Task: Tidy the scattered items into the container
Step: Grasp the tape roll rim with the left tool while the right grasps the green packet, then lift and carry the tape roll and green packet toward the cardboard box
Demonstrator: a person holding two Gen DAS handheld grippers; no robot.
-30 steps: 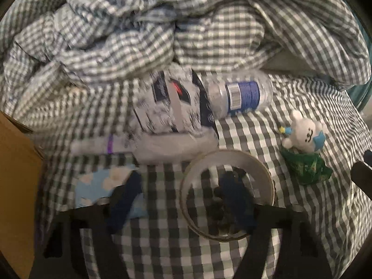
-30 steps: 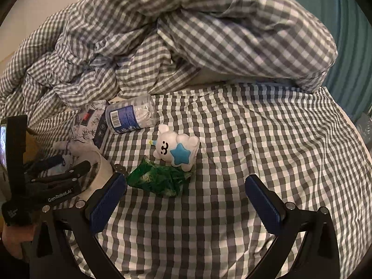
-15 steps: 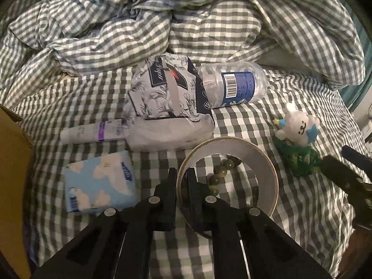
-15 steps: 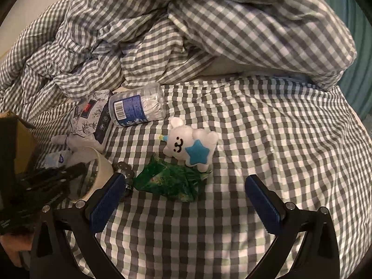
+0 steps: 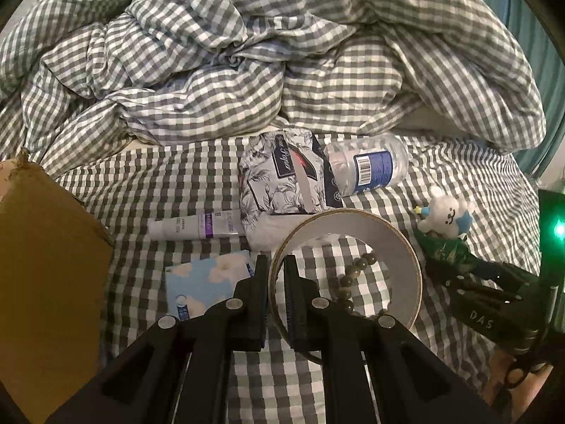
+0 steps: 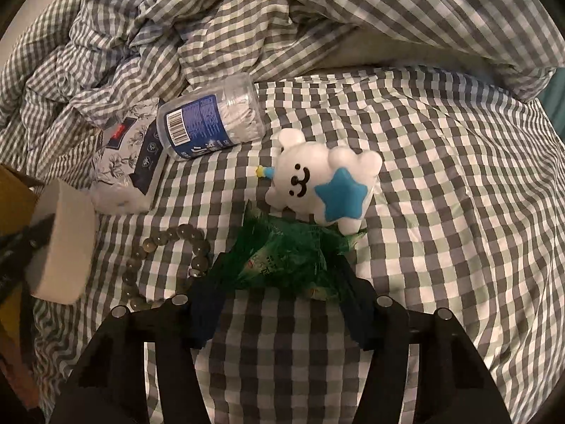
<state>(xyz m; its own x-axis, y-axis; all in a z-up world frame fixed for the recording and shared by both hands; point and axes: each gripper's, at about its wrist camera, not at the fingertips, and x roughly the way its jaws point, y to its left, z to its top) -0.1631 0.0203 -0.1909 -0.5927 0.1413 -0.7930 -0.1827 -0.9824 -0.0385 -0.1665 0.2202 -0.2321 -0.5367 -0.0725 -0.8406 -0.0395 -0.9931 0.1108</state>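
My left gripper (image 5: 274,275) is shut on the rim of a wide tape roll (image 5: 399,258) and holds it lifted above the checked bedsheet; the roll also shows at the left of the right wrist view (image 6: 63,243). A bead bracelet (image 5: 349,279) lies on the sheet under the roll (image 6: 159,243). My right gripper (image 6: 282,275) is partly closed around a green crinkly packet (image 6: 293,258), fingers on both its sides. A white bear toy with a blue star (image 6: 317,183) lies just beyond the packet. A cardboard box (image 5: 46,275) stands at the left.
A clear jar with a blue label (image 6: 212,123), a floral tissue pack (image 5: 282,183), a white tube (image 5: 194,228) and a blue cloud-print pack (image 5: 208,282) lie on the sheet. A rumpled checked duvet (image 5: 247,63) is heaped behind them.
My left gripper closed on the tape roll's rim and lifted it off the bracelet. My right gripper moved forward and narrowed its fingers around the green packet.
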